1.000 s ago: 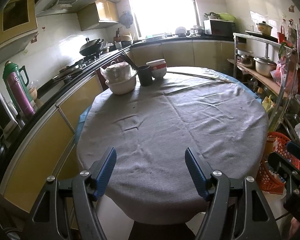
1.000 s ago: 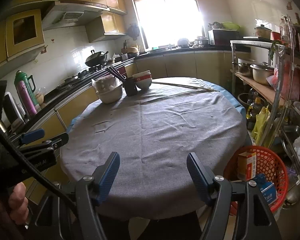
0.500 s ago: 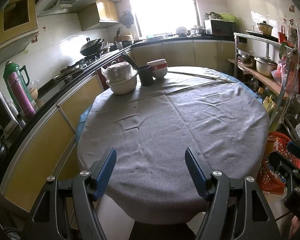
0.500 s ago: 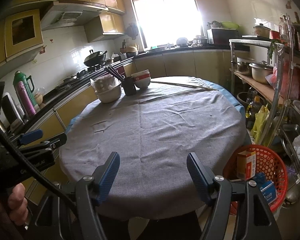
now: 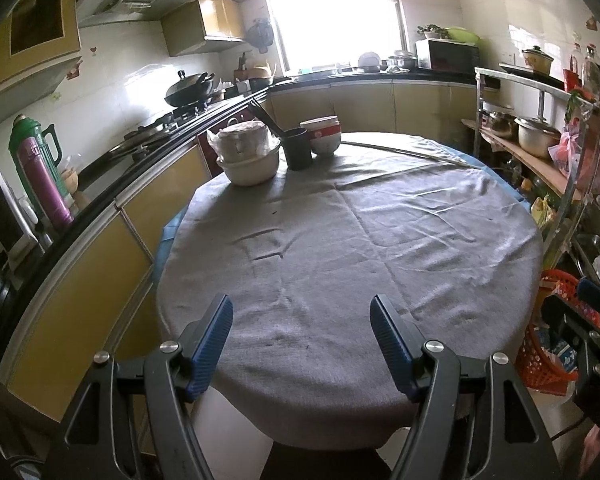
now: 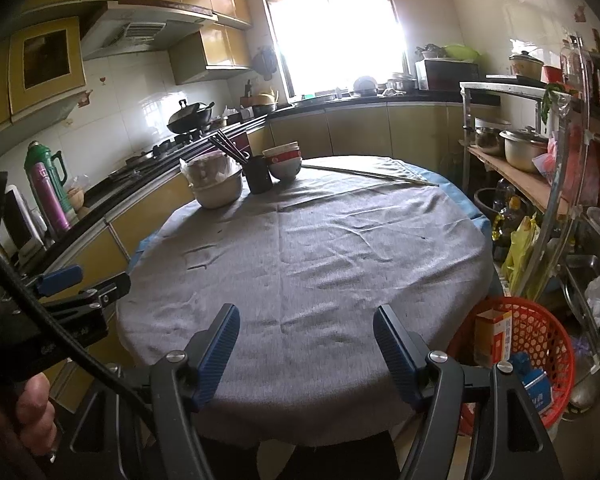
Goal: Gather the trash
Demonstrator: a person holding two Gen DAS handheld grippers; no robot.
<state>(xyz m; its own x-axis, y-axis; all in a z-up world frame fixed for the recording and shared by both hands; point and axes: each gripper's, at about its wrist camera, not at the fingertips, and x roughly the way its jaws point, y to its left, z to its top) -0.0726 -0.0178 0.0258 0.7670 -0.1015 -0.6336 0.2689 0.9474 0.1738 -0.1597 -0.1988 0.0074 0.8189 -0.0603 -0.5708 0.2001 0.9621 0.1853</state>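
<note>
My left gripper is open and empty above the near edge of a round table covered in grey cloth. My right gripper is open and empty too, over the same edge. A red mesh trash basket stands on the floor right of the table; it holds an orange-white carton and a blue box. The basket also shows in the left wrist view. I see no loose trash on the cloth.
At the table's far side stand a bagged cream bowl stack, a dark cup with chopsticks and red-white bowls. A counter with thermoses runs left. A metal shelf with pots stands right.
Both views have shifted very slightly; the grippers stay open and empty over the table's near edge.
</note>
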